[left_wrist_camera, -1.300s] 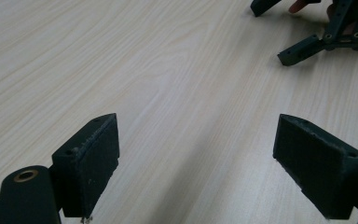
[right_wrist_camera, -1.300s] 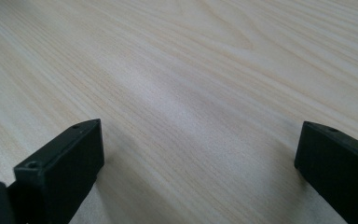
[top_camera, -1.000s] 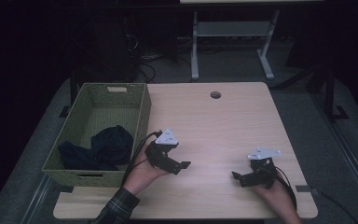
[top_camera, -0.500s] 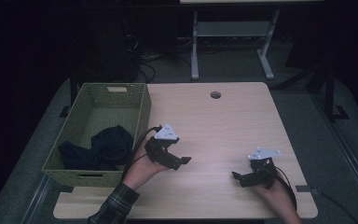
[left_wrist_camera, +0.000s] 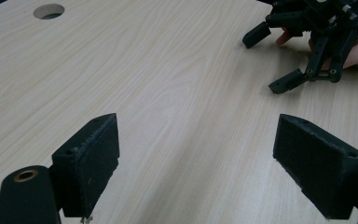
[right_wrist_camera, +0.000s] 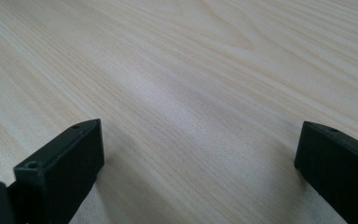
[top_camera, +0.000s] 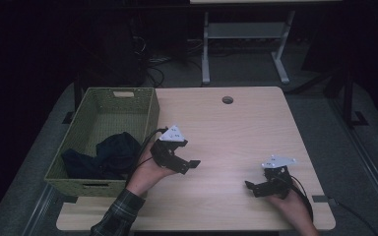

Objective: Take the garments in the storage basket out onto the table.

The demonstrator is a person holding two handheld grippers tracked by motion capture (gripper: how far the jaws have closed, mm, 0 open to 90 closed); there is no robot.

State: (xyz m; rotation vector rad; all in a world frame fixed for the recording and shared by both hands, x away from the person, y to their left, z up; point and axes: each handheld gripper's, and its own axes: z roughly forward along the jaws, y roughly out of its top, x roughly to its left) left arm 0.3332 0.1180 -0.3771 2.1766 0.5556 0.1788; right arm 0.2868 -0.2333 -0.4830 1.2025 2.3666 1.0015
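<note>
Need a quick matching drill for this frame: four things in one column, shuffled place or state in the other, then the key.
Things:
1. green woven basket
2. dark clothes
3. left gripper
4. round hole

Place or state:
A. piled inside the basket
B. open, nothing between its fingers
C. far edge of the wooden table
D. sits on the table's left side

Pairs: 1-D, 2-A, 3-B, 4-C

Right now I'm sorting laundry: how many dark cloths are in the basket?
2, it seems: one bundle mid-basket, another by its near left corner. They overlap, so they may be one piece, or hide more.
</note>
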